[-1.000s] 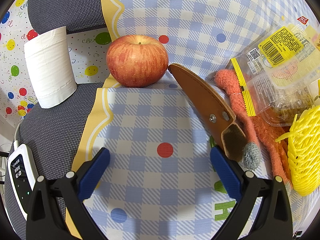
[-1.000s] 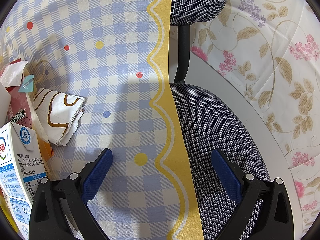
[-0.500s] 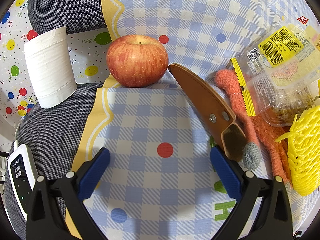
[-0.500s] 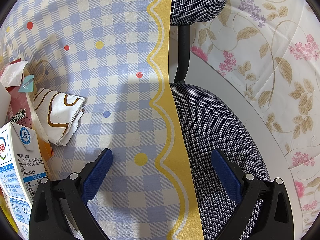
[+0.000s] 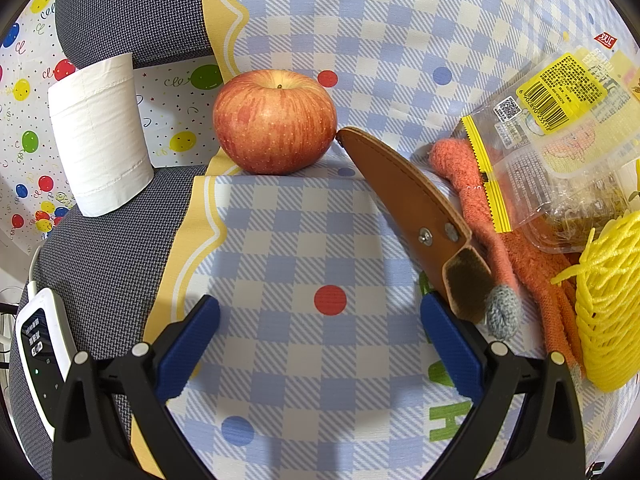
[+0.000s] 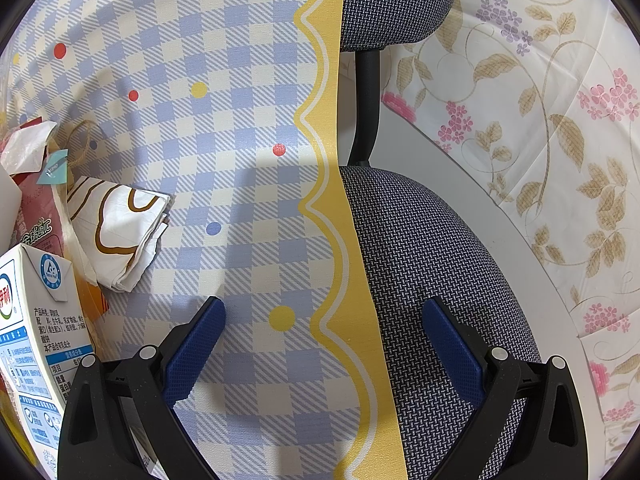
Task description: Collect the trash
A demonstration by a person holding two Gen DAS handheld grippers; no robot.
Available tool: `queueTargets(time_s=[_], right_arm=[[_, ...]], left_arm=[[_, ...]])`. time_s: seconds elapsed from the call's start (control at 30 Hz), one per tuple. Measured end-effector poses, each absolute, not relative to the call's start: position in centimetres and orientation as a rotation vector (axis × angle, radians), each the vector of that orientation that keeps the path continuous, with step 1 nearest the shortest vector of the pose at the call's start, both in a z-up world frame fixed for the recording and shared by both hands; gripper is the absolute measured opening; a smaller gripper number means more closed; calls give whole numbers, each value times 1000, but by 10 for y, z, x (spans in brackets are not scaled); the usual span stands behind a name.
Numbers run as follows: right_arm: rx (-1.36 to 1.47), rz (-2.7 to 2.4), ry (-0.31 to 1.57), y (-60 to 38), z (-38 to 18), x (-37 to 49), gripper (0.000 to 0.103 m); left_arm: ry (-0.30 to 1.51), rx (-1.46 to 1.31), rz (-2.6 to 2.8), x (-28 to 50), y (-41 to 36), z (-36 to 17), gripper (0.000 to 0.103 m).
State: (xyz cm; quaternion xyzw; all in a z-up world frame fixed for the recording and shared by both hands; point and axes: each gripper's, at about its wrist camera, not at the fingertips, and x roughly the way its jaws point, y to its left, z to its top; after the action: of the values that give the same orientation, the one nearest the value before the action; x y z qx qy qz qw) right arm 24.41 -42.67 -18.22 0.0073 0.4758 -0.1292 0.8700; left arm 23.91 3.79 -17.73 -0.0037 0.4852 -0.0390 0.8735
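Nothing has moved since a second ago: the left gripper [image 5: 320,334] and right gripper [image 6: 322,334] both hang wide open, holding nothing. Trash sits at the checked cloth [image 5: 280,240] edges (wrapper [image 5: 552,128] far right, milk carton [image 6: 36,340] left), leaving open cloth between.

Home, checked tablecloth [image 5: 300,220], office chair [image 6: 420,260]

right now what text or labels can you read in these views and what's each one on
"双汇" on a red tag on the clear snack wrapper.
Wrapper barcode digits and fine print: too small to read.
"H", green, printed on the tablecloth; the letters above it are hidden.
Milk carton: fine print too small to read.
Red packet: characters unclear.
Remote: button labels unreadable.
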Motion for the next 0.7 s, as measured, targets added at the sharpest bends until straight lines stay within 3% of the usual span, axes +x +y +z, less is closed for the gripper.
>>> queueTargets(time_s=[0.7], right_arm=[[30,-311,998,-423,-178,238,97]], left_arm=[[1014,-5,-80,238,34,-176,98]])
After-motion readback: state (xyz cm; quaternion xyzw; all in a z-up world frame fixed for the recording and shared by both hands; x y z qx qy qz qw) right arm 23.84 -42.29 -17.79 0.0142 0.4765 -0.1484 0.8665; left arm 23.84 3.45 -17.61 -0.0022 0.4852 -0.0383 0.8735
